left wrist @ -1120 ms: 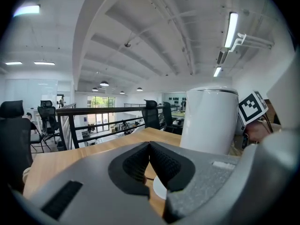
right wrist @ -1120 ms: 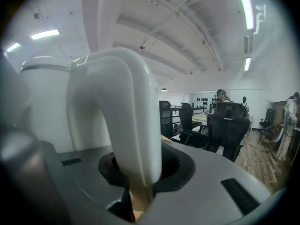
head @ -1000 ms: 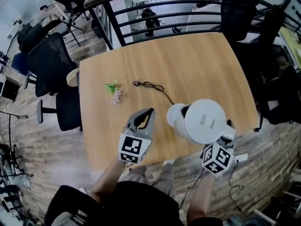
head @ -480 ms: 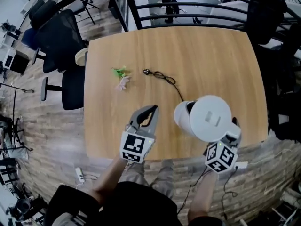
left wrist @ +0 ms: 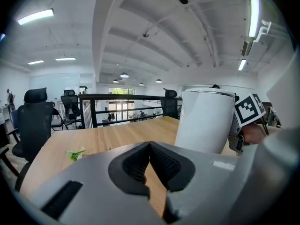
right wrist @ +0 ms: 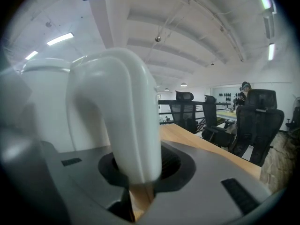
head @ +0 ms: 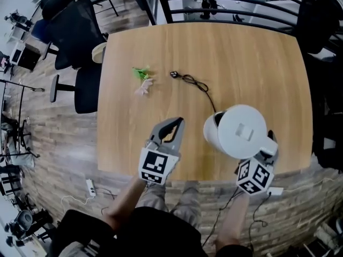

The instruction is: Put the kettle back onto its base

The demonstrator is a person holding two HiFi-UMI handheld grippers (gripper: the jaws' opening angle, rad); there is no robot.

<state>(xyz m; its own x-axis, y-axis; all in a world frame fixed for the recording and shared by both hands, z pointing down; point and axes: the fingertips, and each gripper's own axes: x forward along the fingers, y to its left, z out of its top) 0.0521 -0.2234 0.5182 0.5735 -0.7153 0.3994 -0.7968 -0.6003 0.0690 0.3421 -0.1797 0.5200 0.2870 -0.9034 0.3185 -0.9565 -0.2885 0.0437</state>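
A white kettle [head: 241, 131] hangs over the near right part of the wooden table [head: 241, 52]. My right gripper [head: 267, 144] is shut on its curved handle [right wrist: 126, 116], which fills the space between the pads in the right gripper view. A black cord [head: 194, 83] with a plug [head: 174, 74] runs across the table and disappears under the kettle; the base itself is hidden. My left gripper [head: 177, 123] is shut with nothing in it, just left of the kettle [left wrist: 206, 121], its pads [left wrist: 159, 161] meeting at the tip.
A small green and pale scrap [head: 142, 75] lies on the table's far left. Black office chairs [head: 75, 25] stand off the left corner, and a black railing [head: 241, 4] runs behind the far edge. The table's near edge [head: 203, 176] is just below the kettle.
Both grippers have sunk toward the table. The kettle has come down with the right gripper, staying over the cord's end. Neither grip has changed.
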